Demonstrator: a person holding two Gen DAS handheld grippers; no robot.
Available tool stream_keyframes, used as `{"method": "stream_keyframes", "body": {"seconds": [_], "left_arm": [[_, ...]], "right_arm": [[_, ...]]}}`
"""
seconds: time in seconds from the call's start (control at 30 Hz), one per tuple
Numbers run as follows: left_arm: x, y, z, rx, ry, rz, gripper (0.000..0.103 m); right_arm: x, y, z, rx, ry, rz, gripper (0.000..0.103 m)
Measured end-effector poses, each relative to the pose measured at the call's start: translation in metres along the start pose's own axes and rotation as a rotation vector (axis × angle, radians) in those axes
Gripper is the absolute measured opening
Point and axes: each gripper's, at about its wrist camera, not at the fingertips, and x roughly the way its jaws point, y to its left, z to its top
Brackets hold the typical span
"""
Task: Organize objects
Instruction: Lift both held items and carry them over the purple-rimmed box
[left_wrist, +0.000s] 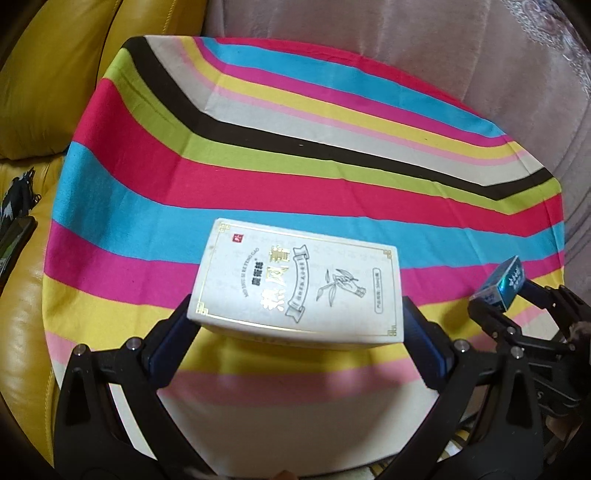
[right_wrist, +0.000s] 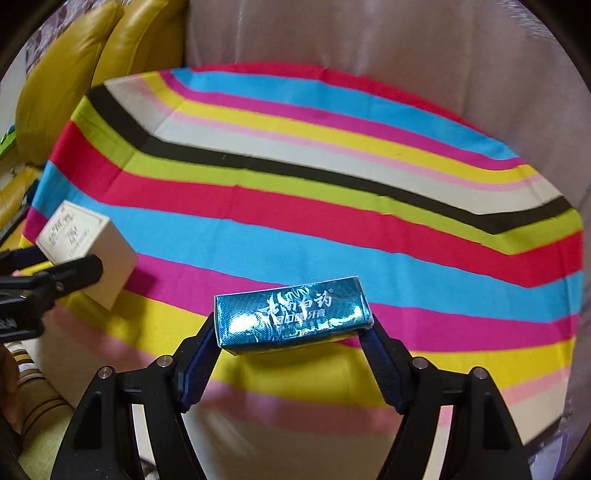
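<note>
My left gripper is shut on a white box with gold trim and Chinese print, held flat above the striped tablecloth. The white box also shows at the left of the right wrist view. My right gripper is shut on a shiny blue toothpaste box, gripped by its two ends above the cloth. The blue box and the right gripper show at the right edge of the left wrist view.
A round table under the striped cloth fills both views. A yellow leather sofa stands at the left, with dark items on its seat. A pale pink fabric seat lies behind the table.
</note>
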Motion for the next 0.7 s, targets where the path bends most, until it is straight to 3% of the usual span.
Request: {"method": "stream_keyframes", "body": {"seconds": [0.7], "left_arm": [[-0.039, -0.059, -0.040, 0.127, -0.003, -0.048, 0.102]], "right_arm": [[-0.062, -0.020, -0.065, 0.122, 0.002, -0.066, 0.075]]}}
